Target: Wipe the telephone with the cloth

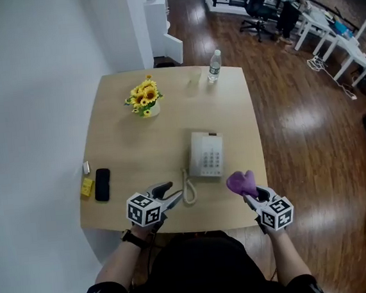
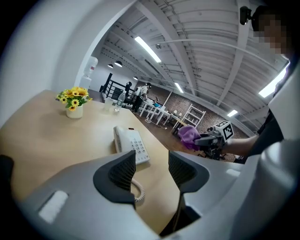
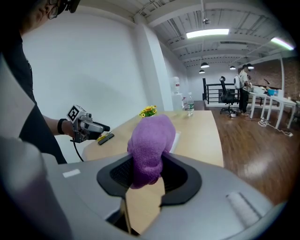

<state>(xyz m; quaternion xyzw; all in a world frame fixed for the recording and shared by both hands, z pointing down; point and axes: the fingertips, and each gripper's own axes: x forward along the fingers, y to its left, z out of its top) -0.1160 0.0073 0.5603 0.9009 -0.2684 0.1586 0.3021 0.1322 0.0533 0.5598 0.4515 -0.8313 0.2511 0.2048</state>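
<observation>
A white telephone [image 1: 206,154] lies on the wooden table [image 1: 138,147], its coiled cord [image 1: 189,190] trailing toward the near edge; it also shows in the left gripper view as the telephone [image 2: 131,143]. My right gripper [image 1: 250,193] hovers at the table's near right corner, shut on a bunched purple cloth [image 1: 240,182], which fills the jaws as the cloth [image 3: 149,150] in the right gripper view. My left gripper [image 1: 172,193] is open and empty just left of the cord, near the front edge.
A pot of sunflowers [image 1: 144,99] and a water bottle [image 1: 214,65] stand at the far side. A black phone [image 1: 102,184], a yellow item [image 1: 87,187] and a small white block [image 1: 86,167] lie at the left edge. Office chairs and desks [image 1: 326,26] stand beyond, on wooden floor.
</observation>
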